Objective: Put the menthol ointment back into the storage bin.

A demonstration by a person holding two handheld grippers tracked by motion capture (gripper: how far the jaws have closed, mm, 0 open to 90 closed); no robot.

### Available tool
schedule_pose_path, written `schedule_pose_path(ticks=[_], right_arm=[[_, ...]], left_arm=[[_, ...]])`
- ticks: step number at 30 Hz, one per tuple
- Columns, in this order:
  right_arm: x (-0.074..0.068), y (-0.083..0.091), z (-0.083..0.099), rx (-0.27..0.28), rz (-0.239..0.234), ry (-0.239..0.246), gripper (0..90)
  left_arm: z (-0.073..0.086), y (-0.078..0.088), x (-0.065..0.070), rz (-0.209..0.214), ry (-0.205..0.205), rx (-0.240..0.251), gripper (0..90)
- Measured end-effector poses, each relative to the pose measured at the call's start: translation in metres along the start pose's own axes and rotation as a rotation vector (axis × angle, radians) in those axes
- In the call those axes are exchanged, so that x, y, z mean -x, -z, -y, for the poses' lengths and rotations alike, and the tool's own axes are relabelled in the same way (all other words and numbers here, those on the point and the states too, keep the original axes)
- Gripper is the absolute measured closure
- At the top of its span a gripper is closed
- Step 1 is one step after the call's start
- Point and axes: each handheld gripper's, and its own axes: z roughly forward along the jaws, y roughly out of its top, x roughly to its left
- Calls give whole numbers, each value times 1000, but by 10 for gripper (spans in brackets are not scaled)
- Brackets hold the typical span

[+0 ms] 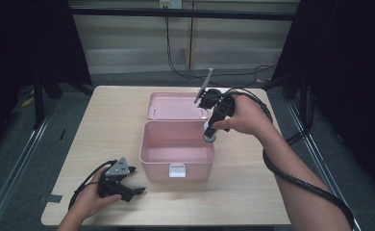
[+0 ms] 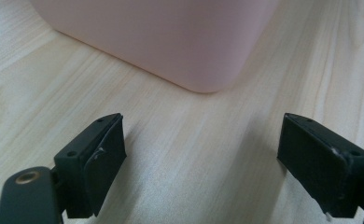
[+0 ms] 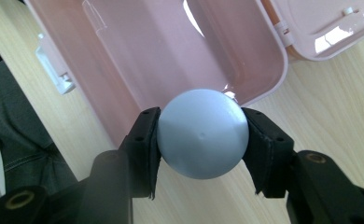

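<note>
Careful, your right gripper (image 3: 201, 142) squeezes a round blue ball (image 3: 202, 133) over the right edge of the open pink box (image 1: 176, 156).
Let go now and it may hit the rim and roll off the table (image 1: 253, 192); your left gripper (image 1: 128, 185), wide open, rests too far to catch it.

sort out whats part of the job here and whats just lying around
Part of the job:
- pale blue ball, clamped in the right gripper over the box's rim
- pink box, lid open and laid back, nothing seen inside

Just there:
- left gripper, jaws open, resting on the table beside the box
- cables on the floor behind
</note>
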Motion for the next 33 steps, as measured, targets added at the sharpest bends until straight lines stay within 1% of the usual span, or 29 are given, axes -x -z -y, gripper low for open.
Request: schedule_pose_path(ticks=[2, 3, 4, 7, 8, 9, 10, 11, 13, 14, 15, 17, 18, 20, 21, 22, 23, 25, 26, 28, 30, 31, 33], right_arm=[[1, 0, -1, -5, -1, -4, 506], [2, -3, -4, 0, -1, -18, 506], [2, -3, -4, 0, -1, -18, 506], [6, -7, -9, 0, 7, -47, 506], [6, -7, -9, 0, 7, -47, 506], [7, -8, -10, 1, 4, -58, 506], [8, -10, -12, 4, -8, -96, 506], [8, -12, -13, 10, -10, -114, 506], [9, -13, -14, 13, -10, -122, 506], [9, -14, -15, 4, -12, -145, 505], [9, -16, -18, -5, -7, -181, 506], [9, -17, -19, -9, -2, -189, 506], [10, -19, -21, -11, 5, -208, 506], [11, -19, -22, -15, 8, -211, 506], [12, -22, -24, -12, 10, -233, 506], [12, -23, -25, -17, 16, -241, 507], [12, -23, -25, -17, 16, -241, 507], [13, -27, -27, -12, 14, -272, 507], [13, -28, -27, -12, 14, -279, 507], [14, -34, -30, -16, 5, -307, 507], [14, -37, -30, -13, 4, -312, 507], [15, -41, -32, -16, 7, -329, 506], [16, -45, -33, -12, 0, -345, 507]], left_arm=[[0, 0, 0, -1, -3, 0, 145], [0, 0, 0, -1, -3, 0, 145], [0, 0, 0, -1, -2, 0, 145], [0, 0, 0, -2, -3, -1, 145], [0, 0, 0, -2, -4, -1, 145], [0, 0, 0, -2, -4, -1, 145], [0, 0, 0, -1, -3, -1, 145], [0, 0, 0, -1, -1, -2, 145], [0, 0, 0, 0, 0, 0, 145], [0, 0, 0, -1, -2, 0, 145], [0, 0, 0, -1, -3, -1, 145], [0, 0, 0, -1, -4, -1, 145], [0, 0, 0, -1, -3, -1, 145], [0, 0, 0, 0, 0, 0, 145], [0, 0, 0, -1, -1, -1, 145], [0, 0, 0, 0, -1, -1, 145], [0, 0, 0, 1, 0, 0, 145], [0, 0, 0, 1, 1, 2, 145], [0, 0, 0, 1, 1, 2, 145], [0, 0, 0, 2, 1, 3, 145], [0, 0, 0, 2, 2, 3, 145], [0, 0, 0, 4, 4, 4, 145], [0, 0, 0, 4, 1, 4, 145]])
